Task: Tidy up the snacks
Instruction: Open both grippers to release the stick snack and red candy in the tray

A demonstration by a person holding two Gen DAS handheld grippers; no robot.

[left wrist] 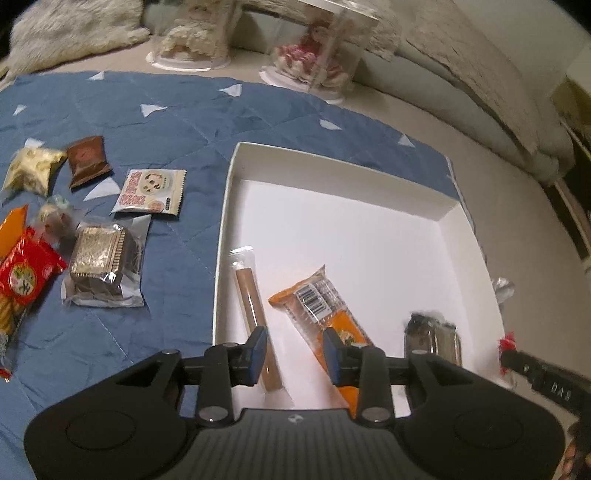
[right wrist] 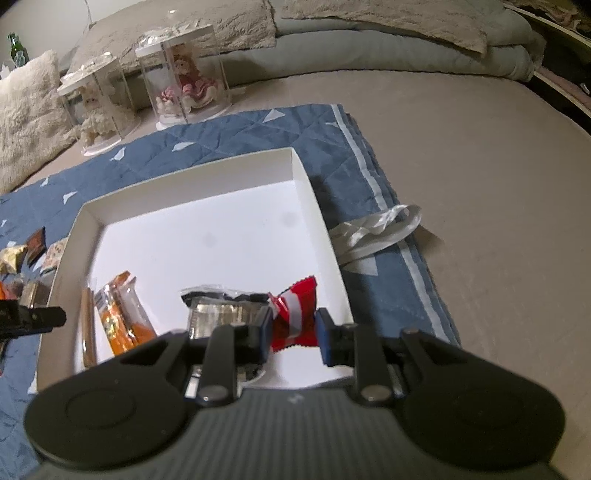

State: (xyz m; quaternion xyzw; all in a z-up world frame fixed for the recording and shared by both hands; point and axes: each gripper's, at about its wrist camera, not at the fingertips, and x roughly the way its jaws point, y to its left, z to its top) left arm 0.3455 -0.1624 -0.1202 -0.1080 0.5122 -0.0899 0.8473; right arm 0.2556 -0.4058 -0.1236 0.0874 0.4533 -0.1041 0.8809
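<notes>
A white box (left wrist: 236,177) lies on a blue quilted mat (left wrist: 177,110). Inside it are a brown stick snack (left wrist: 255,306), an orange packet (left wrist: 321,310) and a dark foil packet (left wrist: 432,332). My left gripper (left wrist: 295,350) is open and empty above the box's near edge. Several snacks lie on the mat to the left: a chocolate biscuit pack (left wrist: 103,269), a white cookie packet (left wrist: 151,192), a brown packet (left wrist: 88,160), a gold packet (left wrist: 31,170) and a red packet (left wrist: 26,273). My right gripper (right wrist: 293,332) holds a red and white packet (right wrist: 295,314) over the box (right wrist: 317,206).
Two clear cases with dolls (left wrist: 314,51) (left wrist: 192,37) stand behind the mat. A fluffy pillow (left wrist: 74,29) lies at the far left. A folded blanket (right wrist: 369,37) runs along the back. A white ribbon (right wrist: 376,229) lies right of the box.
</notes>
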